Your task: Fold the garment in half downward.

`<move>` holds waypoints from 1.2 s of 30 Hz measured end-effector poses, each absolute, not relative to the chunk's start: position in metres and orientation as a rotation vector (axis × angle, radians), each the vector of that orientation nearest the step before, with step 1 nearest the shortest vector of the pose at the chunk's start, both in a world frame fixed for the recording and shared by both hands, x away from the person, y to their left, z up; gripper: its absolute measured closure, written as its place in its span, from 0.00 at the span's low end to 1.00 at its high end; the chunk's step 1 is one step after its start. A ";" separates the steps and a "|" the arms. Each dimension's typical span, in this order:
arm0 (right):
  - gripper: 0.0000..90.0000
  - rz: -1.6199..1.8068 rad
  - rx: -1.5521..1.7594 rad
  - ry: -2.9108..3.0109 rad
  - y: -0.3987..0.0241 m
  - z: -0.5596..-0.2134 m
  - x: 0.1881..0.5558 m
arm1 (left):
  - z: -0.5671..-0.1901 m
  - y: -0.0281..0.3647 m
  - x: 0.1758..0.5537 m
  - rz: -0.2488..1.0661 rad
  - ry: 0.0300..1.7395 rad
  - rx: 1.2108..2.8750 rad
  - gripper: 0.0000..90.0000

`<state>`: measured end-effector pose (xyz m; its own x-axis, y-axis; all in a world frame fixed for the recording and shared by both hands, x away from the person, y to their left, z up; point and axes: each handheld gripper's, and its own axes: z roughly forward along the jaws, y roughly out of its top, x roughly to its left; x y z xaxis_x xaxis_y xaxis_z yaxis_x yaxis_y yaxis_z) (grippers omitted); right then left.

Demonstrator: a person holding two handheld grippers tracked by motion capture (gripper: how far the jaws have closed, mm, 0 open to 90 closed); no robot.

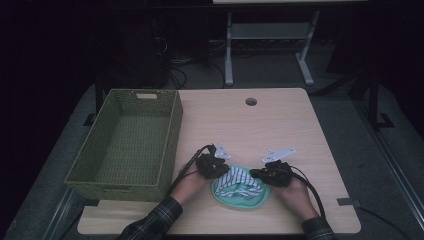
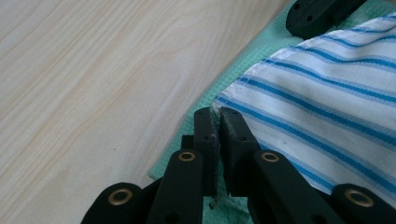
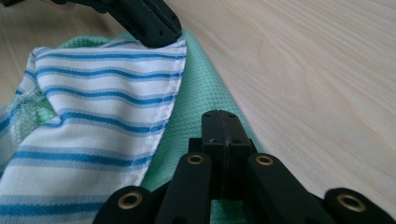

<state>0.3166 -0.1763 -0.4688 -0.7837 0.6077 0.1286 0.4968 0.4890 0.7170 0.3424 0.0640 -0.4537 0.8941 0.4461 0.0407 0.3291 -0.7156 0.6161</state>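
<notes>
A white cloth with blue stripes lies crumpled on a mint-green cloth near the table's front edge. My left gripper is at the cloths' left side. In its own view the left gripper has its jaws closed on a corner of the striped cloth, with the green cloth beneath. My right gripper is at the right side. In its own view the right gripper is shut, jaws pressed together above the green cloth, beside the striped cloth.
A green wicker basket stands empty on the table's left part. The light wooden table has a round cable hole near its far edge. Beyond it are a dark floor, cables and a grey stand.
</notes>
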 end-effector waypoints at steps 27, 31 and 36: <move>1.00 1.264 0.971 2.508 -0.186 -0.449 0.344 | -0.425 0.065 0.265 0.066 0.426 2.255 1.00; 1.00 1.262 0.968 2.522 -0.183 -0.452 0.346 | -0.434 0.062 0.257 0.022 0.406 2.281 1.00; 1.00 1.237 0.958 2.554 -0.179 -0.457 0.346 | -0.443 0.055 0.252 -0.005 0.381 2.322 1.00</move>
<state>0.3461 -0.1795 -0.4575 -0.7859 0.6027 0.1384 0.4824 0.4575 0.7470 0.2521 0.0547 -0.4433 0.9554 0.2706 -0.1183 0.2736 -0.6600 0.6997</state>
